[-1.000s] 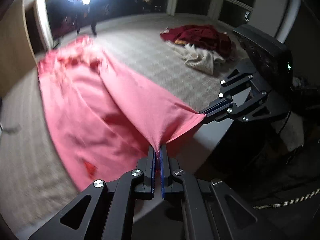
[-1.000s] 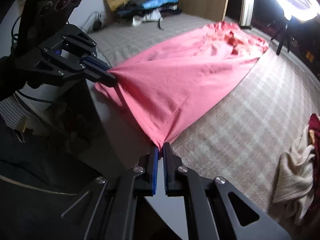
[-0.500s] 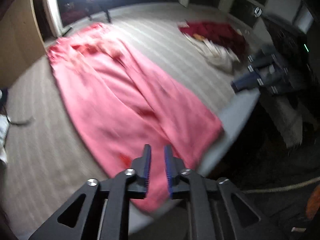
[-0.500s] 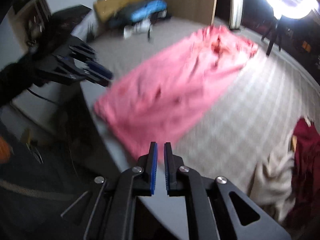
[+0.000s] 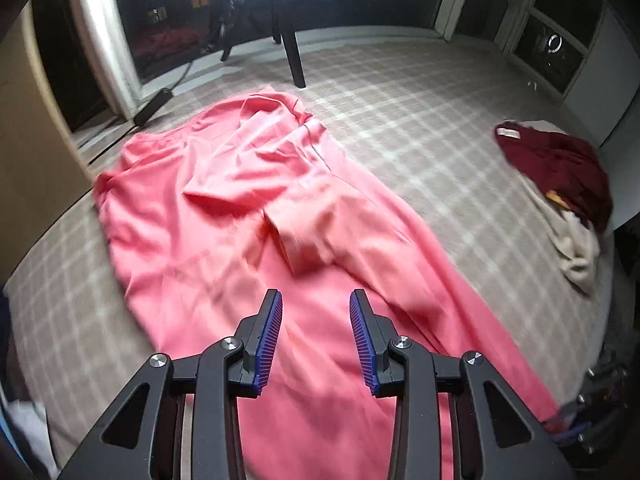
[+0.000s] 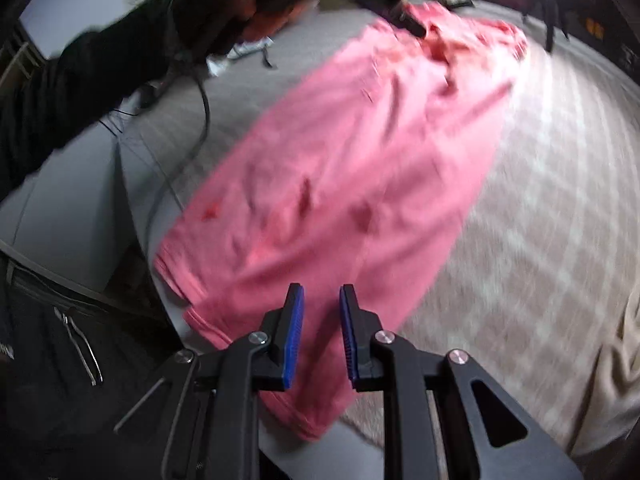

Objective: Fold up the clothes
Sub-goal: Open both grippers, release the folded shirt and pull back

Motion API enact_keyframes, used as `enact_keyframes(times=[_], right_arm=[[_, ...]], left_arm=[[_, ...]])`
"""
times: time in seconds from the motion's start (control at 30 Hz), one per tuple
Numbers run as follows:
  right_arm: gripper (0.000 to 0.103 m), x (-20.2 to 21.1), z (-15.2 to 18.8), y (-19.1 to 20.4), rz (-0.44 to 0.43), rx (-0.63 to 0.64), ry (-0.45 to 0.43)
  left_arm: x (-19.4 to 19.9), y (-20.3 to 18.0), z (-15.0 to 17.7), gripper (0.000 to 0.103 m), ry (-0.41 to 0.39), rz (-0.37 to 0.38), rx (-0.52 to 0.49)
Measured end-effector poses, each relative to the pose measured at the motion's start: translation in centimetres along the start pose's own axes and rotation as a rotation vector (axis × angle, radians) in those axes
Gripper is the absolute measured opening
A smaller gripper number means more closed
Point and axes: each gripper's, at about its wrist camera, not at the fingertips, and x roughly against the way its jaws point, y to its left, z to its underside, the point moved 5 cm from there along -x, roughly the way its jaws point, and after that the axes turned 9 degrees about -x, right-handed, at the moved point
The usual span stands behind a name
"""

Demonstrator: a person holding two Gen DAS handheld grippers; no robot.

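Pink garment [image 6: 340,184] blurred in right view, near hem cut off.

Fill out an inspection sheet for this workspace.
Surface: checked bedcover, mostly bare.
Job's things: pink garment spread out, rumpled at its far end, near hem at the bed's edge.
Clutter: maroon garment over a cream one at the side.
Grippers: left gripper and right gripper both open, jaws just opening, nothing pinched.
Cables: dark cable beside the bed.
Surroundings: tripod leg, dark windows.
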Motion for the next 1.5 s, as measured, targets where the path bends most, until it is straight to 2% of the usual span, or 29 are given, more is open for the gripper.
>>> enact_keyframes(times=[0.07,0.13,0.17,0.23,0.27,0.37,0.53,0.57,0.6,0.67,0.8,0.93,1.03,1.13,1.23,1.37,1.5], right_arm=[[0.019,-0.3,0.7,-0.4,0.022,-0.039,0.015],[0.019,-0.2,1.2,-0.5,0.004,-0.066,0.021],[0.019,-0.2,1.3,-0.5,0.004,-0.082,0.021],[0.019,-0.2,1.4,-0.5,0.006,-0.11,0.022],[0.019,-0.2,1.3,-0.4,0.009,-0.116,0.024],[0.019,-0.2,1.2,-0.2,0.025,-0.119,0.033],[0.019,-0.4,1.1,-0.2,0.035,-0.12,0.044],[0.019,-0.4,1.1,-0.2,0.034,-0.122,0.047],[0.019,-0.3,1.1,-0.2,0.034,-0.122,0.051],[0.019,-0.3,1.0,-0.3,0.032,-0.12,0.061],[0.019,-0.5,1.0,0.3,0.069,-0.075,0.107],[0.019,0.1,1.7,0.6,0.101,-0.045,0.186],[0.019,2.9,1.0,-0.8,0.055,-0.162,0.104],[0.019,6.9,-0.3,-2.3,0.034,-0.265,-0.033],[0.019,11.3,-1.7,-3.1,0.02,-0.303,-0.168],[0.019,17.9,-2.8,-4.6,0.031,-0.282,-0.292],[0.019,24.2,-5.7,-4.0,0.071,-0.198,-0.427]], left_arm=[[-1.5,0.3,-0.9,0.033,0.006,0.017,-0.033],[-2.8,0.4,-1.5,0.031,0.025,0.036,-0.057],[-3.2,0.3,-1.6,0.027,0.033,0.041,-0.073],[-3.7,0.2,-1.8,0.003,0.034,0.06,-0.098],[-3.8,0.1,-1.9,0.001,0.031,0.079,-0.116],[-2.8,-0.1,-1.8,0.001,0.024,0.067,-0.204],[-1.7,2.3,-1.5,0.002,0.018,0.05,-0.186],[-2.3,2.6,-1.4,0.002,0.036,0.061,-0.175],[-3.0,2.8,-1.3,0.006,0.059,0.051,-0.167],[-4.1,2.5,-1.1,0.007,0.104,0.03,-0.178],[-3.1,2.1,-0.9,0.023,0.076,0.029,-0.204],[-0.1,3.3,-0.8,0.022,0.027,0.014,-0.168],[3.7,3.0,-0.3,0.023,-0.051,0.037,-0.133],[8.0,2.0,1.0,0.024,-0.135,0.074,-0.109],[12.5,1.2,3.6,0.024,-0.19,0.089,-0.072],[18.0,2.0,6.6,0.024,-0.225,0.038,-0.023],[25.3,4.4,8.0,0.027,-0.301,-0.075,0.019]])
